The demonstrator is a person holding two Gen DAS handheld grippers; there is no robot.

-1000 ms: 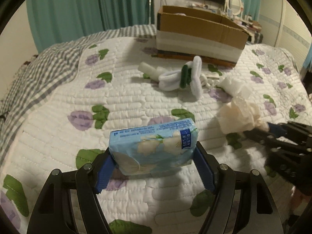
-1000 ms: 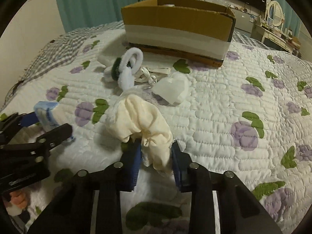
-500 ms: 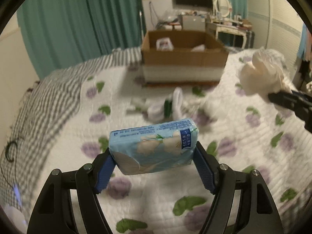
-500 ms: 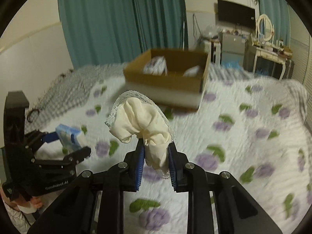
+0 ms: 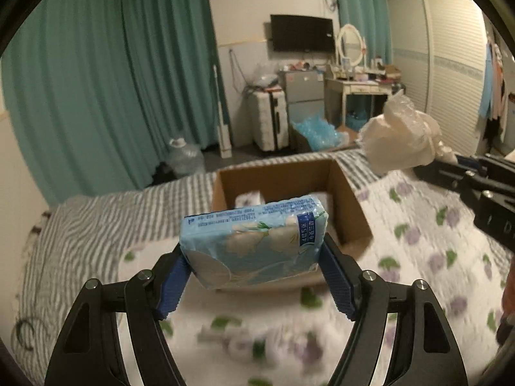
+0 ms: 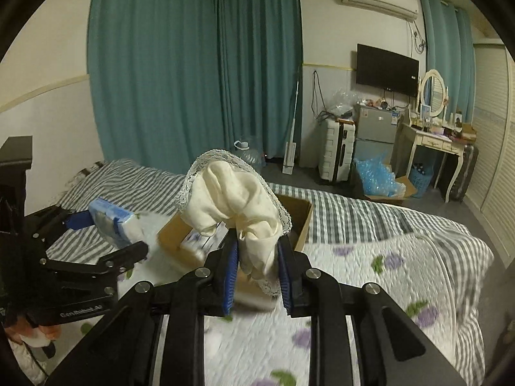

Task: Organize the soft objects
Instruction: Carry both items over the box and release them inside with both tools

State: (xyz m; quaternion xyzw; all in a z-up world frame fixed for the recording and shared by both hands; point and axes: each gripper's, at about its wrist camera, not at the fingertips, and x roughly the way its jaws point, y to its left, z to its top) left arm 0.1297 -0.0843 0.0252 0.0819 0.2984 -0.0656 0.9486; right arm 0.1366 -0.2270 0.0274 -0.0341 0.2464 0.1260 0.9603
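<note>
My left gripper is shut on a light blue tissue pack and holds it in the air just before the open cardboard box on the bed. My right gripper is shut on a cream lace-trimmed cloth, raised above the near side of the same box. The cloth and right gripper show at the right of the left wrist view. The tissue pack shows at the left of the right wrist view. White items lie inside the box.
The bed has a white quilt with purple flowers and a grey striped sheet. White soft items lie blurred on the quilt below the left gripper. Teal curtains, a suitcase, a small fridge and a dressing table stand beyond the bed.
Both grippers have risen off the quilt and moved forward toward the box, each still holding its object. The box now sits directly beneath and ahead of them.
</note>
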